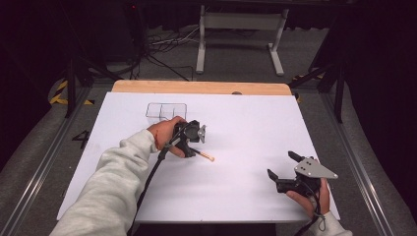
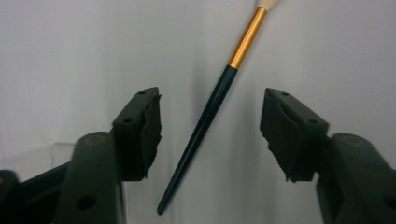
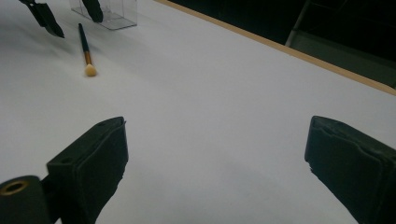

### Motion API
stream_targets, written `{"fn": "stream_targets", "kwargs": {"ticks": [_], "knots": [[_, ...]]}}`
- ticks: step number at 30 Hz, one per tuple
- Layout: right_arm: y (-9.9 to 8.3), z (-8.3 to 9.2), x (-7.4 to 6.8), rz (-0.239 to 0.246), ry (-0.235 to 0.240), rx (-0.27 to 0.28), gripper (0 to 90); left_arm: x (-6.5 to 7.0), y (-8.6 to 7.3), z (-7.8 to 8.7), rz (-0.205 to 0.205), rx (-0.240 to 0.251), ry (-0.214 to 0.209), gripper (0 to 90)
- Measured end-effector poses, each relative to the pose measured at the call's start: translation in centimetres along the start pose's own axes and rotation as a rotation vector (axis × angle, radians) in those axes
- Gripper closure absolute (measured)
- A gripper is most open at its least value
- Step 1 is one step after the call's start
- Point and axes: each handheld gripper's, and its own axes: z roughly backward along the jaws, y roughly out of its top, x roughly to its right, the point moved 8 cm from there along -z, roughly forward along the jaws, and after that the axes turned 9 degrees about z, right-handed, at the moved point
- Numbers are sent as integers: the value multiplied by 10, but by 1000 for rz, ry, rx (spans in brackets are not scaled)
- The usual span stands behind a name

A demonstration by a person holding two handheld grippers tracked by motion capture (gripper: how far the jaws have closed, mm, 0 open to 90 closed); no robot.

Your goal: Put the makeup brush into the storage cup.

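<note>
Left hand-held gripper [image 2: 210,135] is hovering over the paintbrush [image 2: 212,126], jaws apart on either side of the dark handle, not pressing it, probably lining up a grab. The brush is lying flat on the bench [image 1: 246,128] near the clear box [image 1: 166,111]. Right hand-held gripper [image 3: 217,158] is idling, jaws wide apart, holding nothing.

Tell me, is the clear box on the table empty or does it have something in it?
Empty, as far as shows. The clear box shows bare dividers, and the brush lies flat on the table outside it.
</note>
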Motion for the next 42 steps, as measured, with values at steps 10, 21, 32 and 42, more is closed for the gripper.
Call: {"fn": "stream_targets", "kwargs": {"ticks": [10, 21, 32, 42], "knots": [[-2, 0, -2, -2, 10, -9, 70, 7, 5, -16, -45, -91, -110, 747], [-3, 0, -1, -7, 8, -14, 72, 14, 5, -13, -92, -114, -63, 831], [-3, 0, 3, -20, -16, -12, 77, 19, -2, 24, -64, 24, -13, 831], [-3, 1, 6, -32, -36, -13, 77, 34, -22, 63, -16, 229, 94, 831]]}}
